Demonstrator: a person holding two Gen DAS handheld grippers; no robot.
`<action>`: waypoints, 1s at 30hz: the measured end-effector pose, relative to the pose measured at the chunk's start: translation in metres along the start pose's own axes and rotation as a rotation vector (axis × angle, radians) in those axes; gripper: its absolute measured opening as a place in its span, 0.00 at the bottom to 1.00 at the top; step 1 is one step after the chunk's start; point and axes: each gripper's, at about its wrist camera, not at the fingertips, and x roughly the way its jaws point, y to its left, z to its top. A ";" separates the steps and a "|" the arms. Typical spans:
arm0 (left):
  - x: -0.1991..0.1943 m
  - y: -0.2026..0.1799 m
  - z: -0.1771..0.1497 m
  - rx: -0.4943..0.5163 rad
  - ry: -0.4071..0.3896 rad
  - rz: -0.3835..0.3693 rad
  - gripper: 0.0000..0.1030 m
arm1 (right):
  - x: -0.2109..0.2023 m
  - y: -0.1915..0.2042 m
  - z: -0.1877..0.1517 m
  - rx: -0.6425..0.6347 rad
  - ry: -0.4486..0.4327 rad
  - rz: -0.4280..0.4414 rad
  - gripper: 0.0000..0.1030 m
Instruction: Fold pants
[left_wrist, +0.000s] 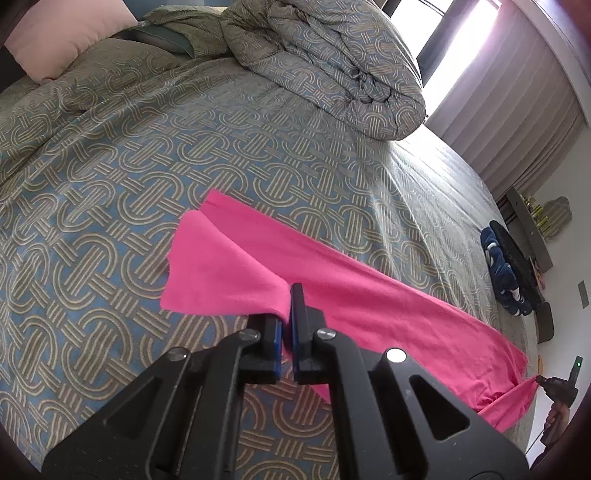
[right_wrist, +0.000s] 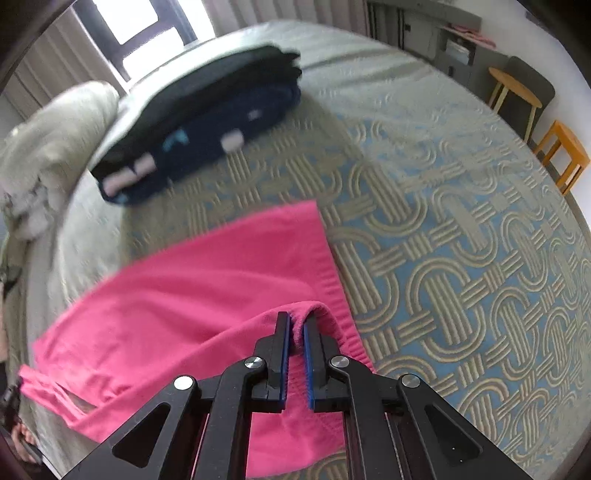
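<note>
The pink pants (left_wrist: 369, 295) are spread across the bed (left_wrist: 110, 166), near its edge. A leg end is pinched in the closed left tool (left_wrist: 287, 314). The waistband is clamped in the closed right tool (right_wrist: 295, 332). Folded dark clothes (right_wrist: 192, 122) are seen farther along the bed.

Bed (left_wrist: 110, 177) with blue/tan woven-pattern cover. On it: pink pants (left_wrist: 369, 295) lower centre to right, bunched duvet (left_wrist: 325, 70) top centre, pink pillow (left_wrist: 62, 33) upper left, dark folded clothes (left_wrist: 508, 273) at right edge.
</note>
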 end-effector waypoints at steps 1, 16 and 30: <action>-0.001 0.001 0.001 -0.005 0.000 -0.002 0.04 | -0.005 0.001 0.002 0.008 -0.017 0.017 0.06; 0.026 0.002 0.032 -0.053 0.062 0.031 0.04 | -0.015 0.008 0.057 0.133 -0.171 0.110 0.06; 0.090 0.002 0.054 -0.054 0.196 0.141 0.21 | 0.073 0.006 0.082 0.184 -0.104 0.037 0.06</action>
